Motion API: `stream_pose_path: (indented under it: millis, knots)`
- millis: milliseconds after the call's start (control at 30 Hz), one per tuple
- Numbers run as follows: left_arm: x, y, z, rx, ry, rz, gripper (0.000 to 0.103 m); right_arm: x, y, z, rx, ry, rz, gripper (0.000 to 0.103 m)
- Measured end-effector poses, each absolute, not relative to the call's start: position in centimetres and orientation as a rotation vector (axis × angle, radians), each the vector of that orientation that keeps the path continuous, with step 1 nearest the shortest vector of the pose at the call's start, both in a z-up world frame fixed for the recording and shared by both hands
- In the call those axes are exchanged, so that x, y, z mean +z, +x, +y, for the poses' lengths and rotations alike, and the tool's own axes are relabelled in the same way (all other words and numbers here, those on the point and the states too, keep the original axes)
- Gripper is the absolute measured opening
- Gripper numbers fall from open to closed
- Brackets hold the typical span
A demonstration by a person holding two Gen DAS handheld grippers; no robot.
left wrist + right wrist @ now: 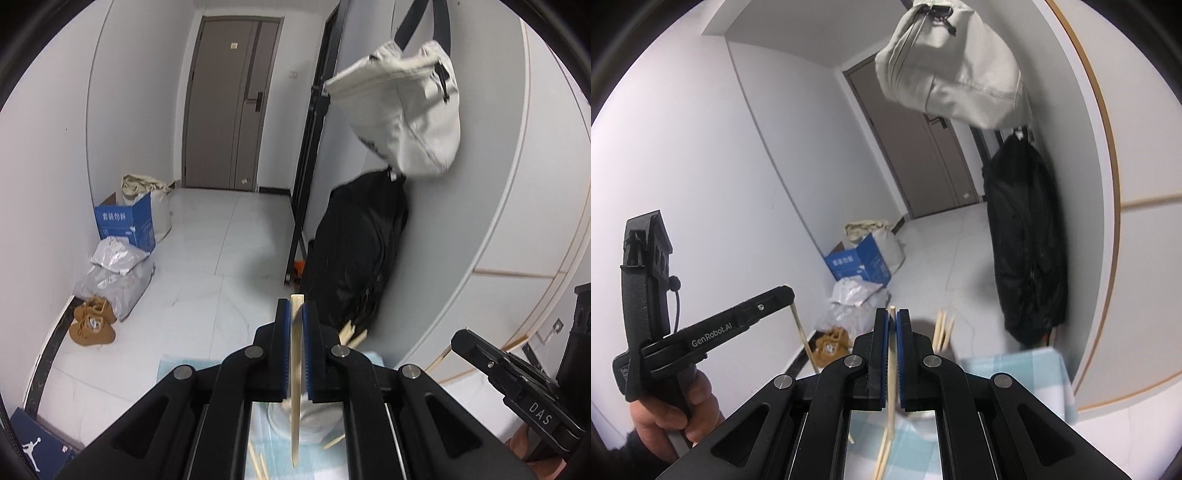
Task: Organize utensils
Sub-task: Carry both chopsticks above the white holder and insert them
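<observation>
Bamboo chopstick (296, 373) hangs clamped between the left gripper (294, 314) fingers, above a white holder (314, 421) on the checked table (177, 369); the right gripper (892, 320) pinches a second chopstick (892, 376). Each stick is gripped near its top (long free end below), so it could swing, miss the holder's mouth, knock the standing sticks (942, 328), or fall among the loose chopsticks (258, 461).

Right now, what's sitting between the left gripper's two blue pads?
In the left wrist view, one wooden chopstick stands upright between the left gripper's pads, clamped. Its blunt end pokes above them; its tapered tip hangs below, over the checked cloth.
</observation>
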State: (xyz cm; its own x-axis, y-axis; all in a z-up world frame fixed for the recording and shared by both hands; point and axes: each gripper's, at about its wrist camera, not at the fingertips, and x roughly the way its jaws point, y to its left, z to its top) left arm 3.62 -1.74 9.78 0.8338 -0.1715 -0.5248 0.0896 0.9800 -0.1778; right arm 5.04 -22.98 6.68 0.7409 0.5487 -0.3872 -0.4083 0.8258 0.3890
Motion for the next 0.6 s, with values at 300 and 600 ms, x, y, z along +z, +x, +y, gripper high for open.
stream_pose_path:
  millis: [300, 600]
  knots:
    - [12.2, 6.9, -1.8, -0.135, -0.164, 0.491, 0.002, 10.3, 9.9, -23.1, 0.513, 0.294, 0.491, 0.003]
    - [11.4, 10.4, -2.3, -0.131, -0.173, 0.460, 0.002, 10.5, 14.0, -22.2, 0.493, 0.275, 0.496, 0.003]
